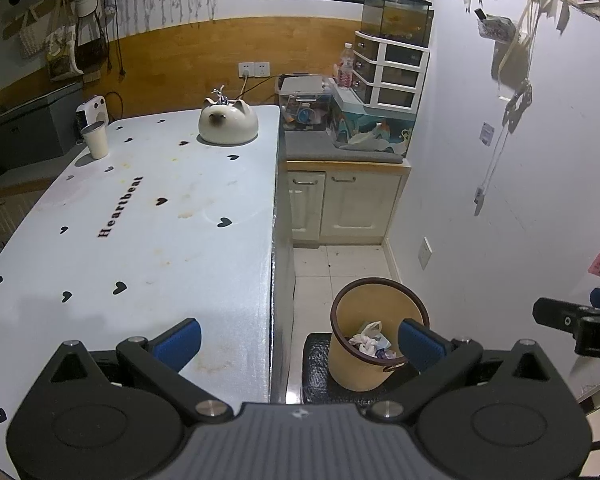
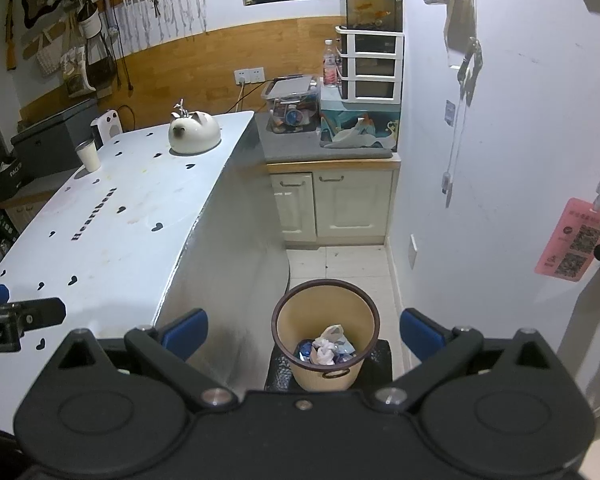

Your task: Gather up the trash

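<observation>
Both claws spread and empty, the paper cup (image 1: 95,139) stands upright far across the tabletop (image 1: 148,240), nearer the left claw (image 1: 300,340) than the right claw (image 2: 304,334).

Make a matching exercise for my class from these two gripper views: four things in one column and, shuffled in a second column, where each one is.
Things:
1. paper cup
2. cat-shaped ceramic pot
3. crumpled trash
4. fish tank

Places:
A. inside the tan bin
B. on top of the white drawer unit
C. far left corner of the table
D. far right part of the table

Pairs: 1-C, 2-D, 3-A, 4-B
</observation>
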Action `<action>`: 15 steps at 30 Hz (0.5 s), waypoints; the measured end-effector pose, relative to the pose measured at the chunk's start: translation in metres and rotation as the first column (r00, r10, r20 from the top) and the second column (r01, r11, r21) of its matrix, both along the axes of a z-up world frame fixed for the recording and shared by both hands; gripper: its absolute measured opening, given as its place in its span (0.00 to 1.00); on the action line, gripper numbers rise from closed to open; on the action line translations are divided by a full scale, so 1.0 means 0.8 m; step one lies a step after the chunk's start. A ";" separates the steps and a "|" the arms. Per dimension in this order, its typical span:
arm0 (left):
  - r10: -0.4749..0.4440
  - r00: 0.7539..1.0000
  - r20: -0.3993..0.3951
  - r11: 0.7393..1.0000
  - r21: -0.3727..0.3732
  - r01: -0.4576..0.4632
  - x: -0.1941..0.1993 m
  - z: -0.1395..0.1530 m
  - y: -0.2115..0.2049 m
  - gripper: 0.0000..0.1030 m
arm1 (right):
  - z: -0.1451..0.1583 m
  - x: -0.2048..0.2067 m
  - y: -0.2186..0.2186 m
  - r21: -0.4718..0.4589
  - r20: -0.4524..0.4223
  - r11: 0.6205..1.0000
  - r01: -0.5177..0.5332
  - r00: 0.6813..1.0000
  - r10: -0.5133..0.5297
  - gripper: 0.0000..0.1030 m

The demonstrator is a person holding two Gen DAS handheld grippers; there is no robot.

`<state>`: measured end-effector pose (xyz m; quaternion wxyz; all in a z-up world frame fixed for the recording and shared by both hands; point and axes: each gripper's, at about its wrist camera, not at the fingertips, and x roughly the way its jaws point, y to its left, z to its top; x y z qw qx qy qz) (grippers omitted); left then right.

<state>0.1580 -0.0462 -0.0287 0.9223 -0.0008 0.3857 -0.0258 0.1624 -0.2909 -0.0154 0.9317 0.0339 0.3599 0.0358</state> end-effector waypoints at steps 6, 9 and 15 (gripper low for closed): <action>-0.002 1.000 0.000 1.000 0.001 0.002 0.000 0.000 0.000 1.00 | 0.000 0.000 -0.001 0.000 0.000 1.000 0.002 1.000 -0.002 1.00; -0.003 1.000 -0.001 1.000 0.001 0.003 0.000 0.000 -0.001 1.00 | 0.000 0.000 -0.001 0.000 -0.001 1.000 0.001 1.000 -0.001 1.00; -0.003 1.000 -0.002 1.000 0.002 0.003 -0.001 0.001 -0.002 1.00 | 0.000 0.000 -0.002 -0.001 0.000 1.000 0.000 1.000 0.000 1.00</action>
